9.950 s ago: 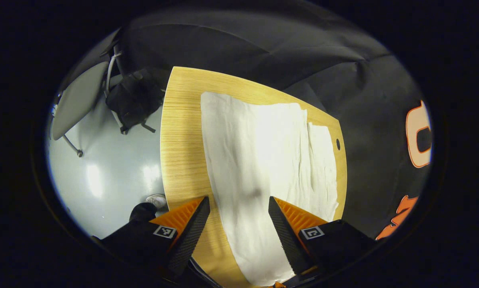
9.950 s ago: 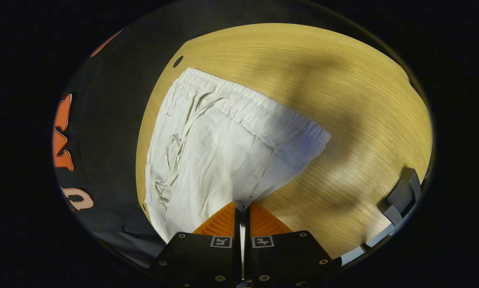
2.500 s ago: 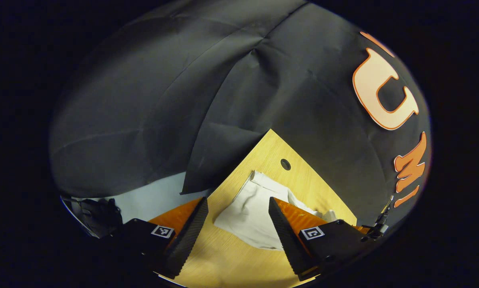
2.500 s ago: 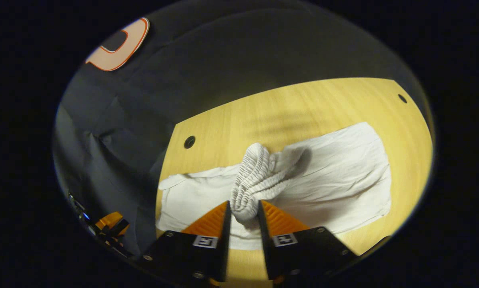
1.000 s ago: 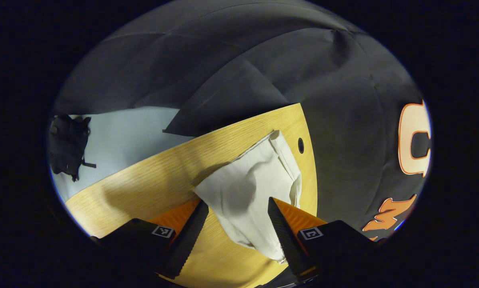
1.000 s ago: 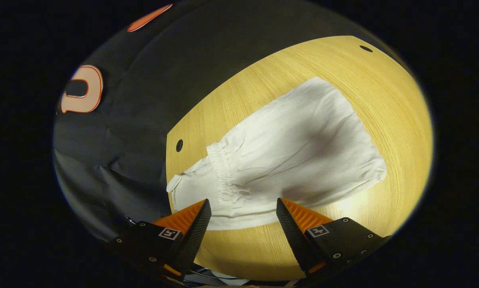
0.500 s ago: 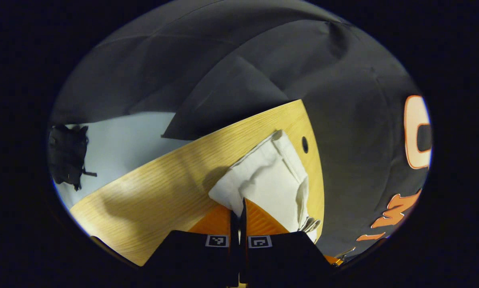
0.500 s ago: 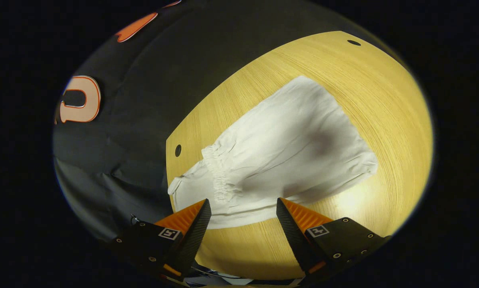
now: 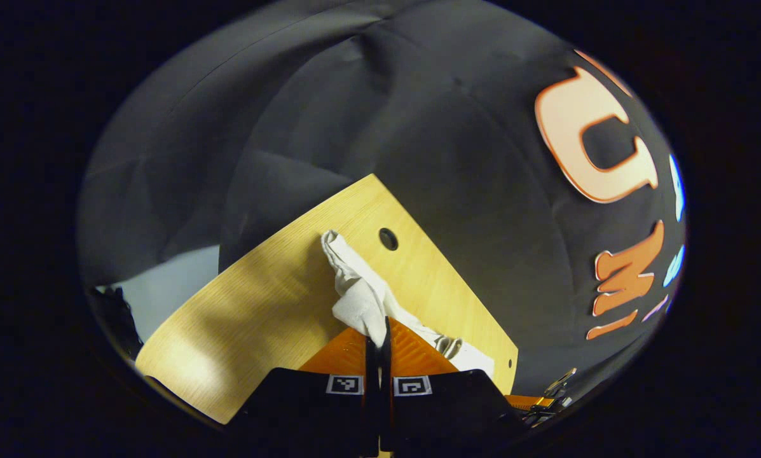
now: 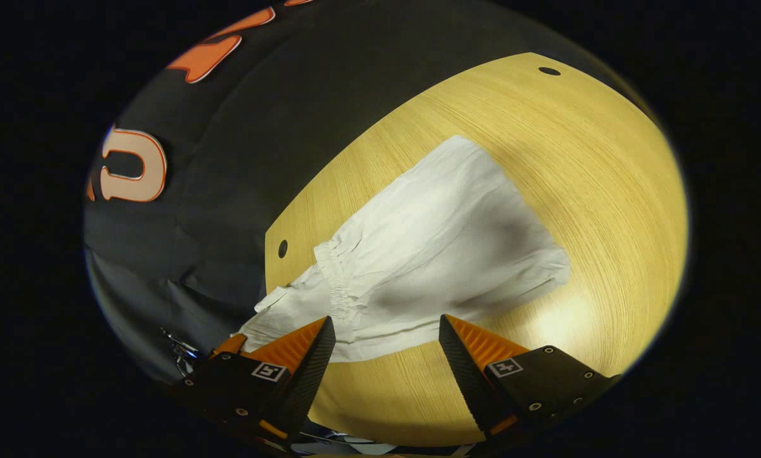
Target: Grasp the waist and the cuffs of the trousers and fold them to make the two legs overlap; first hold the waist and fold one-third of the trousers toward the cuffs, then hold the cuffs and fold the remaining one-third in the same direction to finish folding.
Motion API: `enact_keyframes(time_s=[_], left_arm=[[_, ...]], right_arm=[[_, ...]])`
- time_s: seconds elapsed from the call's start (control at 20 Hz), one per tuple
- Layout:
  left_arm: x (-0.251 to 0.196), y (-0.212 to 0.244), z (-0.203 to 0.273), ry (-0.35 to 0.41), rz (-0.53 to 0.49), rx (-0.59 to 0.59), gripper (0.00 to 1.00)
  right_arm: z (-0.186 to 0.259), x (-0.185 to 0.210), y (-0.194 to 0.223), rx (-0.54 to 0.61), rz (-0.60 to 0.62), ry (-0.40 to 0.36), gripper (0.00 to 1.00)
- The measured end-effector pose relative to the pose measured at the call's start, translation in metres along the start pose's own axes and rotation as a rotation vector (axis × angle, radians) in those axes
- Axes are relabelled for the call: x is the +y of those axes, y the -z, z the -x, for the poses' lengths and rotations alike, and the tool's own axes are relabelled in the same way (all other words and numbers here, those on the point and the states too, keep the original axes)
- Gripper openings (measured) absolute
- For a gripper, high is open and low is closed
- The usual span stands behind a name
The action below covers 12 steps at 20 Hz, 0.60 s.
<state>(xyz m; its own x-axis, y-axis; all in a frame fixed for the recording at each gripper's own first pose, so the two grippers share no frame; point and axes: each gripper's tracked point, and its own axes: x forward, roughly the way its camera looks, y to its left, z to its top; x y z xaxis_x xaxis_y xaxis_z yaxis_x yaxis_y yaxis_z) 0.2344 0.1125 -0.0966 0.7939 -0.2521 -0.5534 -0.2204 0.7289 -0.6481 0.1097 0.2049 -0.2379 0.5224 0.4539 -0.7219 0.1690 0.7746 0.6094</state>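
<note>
A light wooden table (image 10: 577, 191) with fine grain lines stands in a booth with a black cloth wall (image 9: 355, 114) behind it. The table has a small round hole (image 9: 388, 239) near its far corner in the left gripper view. The right gripper view also shows a hole by the left edge (image 10: 282, 248) and another far off at the top (image 10: 549, 70). A patch of pale grey floor (image 9: 164, 292) shows past the table's left edge in the left gripper view, with something dark (image 9: 110, 312) on it that is too small to tell.

The left gripper (image 9: 376, 334) has its two fingers pressed together on a corner of the white trousers (image 9: 361, 299). The cloth rises out of the closed tips and runs away from them toward the hole, bunched into a narrow strip. More white cloth trails off to the right of the fingers.

The right gripper (image 10: 386, 343) has its fingers wide apart and holds nothing. The trousers (image 10: 444, 248) lie flat on the table just ahead of it, and their near edge sits between the two tips. Their long way runs from the lower left up to the upper right. The gathered waistband (image 10: 337, 280) crosses the cloth near the left finger. Nothing lies between this gripper and the cloth.
</note>
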Motion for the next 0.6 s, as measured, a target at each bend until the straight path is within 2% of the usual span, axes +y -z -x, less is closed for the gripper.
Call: enact_keyframes(time_s=[0.25, 0.6], left_arm=[[-0.080, -0.002, 0.002, 0.066, -0.104, -0.027, 0.04], [-0.186, 0.035, 0.001, 0.147, -0.238, -0.015, 0.02]], right_arm=[[0.025, -0.032, -0.009, -0.026, -0.029, -0.012, 0.98], [0.064, -0.089, -0.031, -0.083, -0.089, -0.017, 0.98]])
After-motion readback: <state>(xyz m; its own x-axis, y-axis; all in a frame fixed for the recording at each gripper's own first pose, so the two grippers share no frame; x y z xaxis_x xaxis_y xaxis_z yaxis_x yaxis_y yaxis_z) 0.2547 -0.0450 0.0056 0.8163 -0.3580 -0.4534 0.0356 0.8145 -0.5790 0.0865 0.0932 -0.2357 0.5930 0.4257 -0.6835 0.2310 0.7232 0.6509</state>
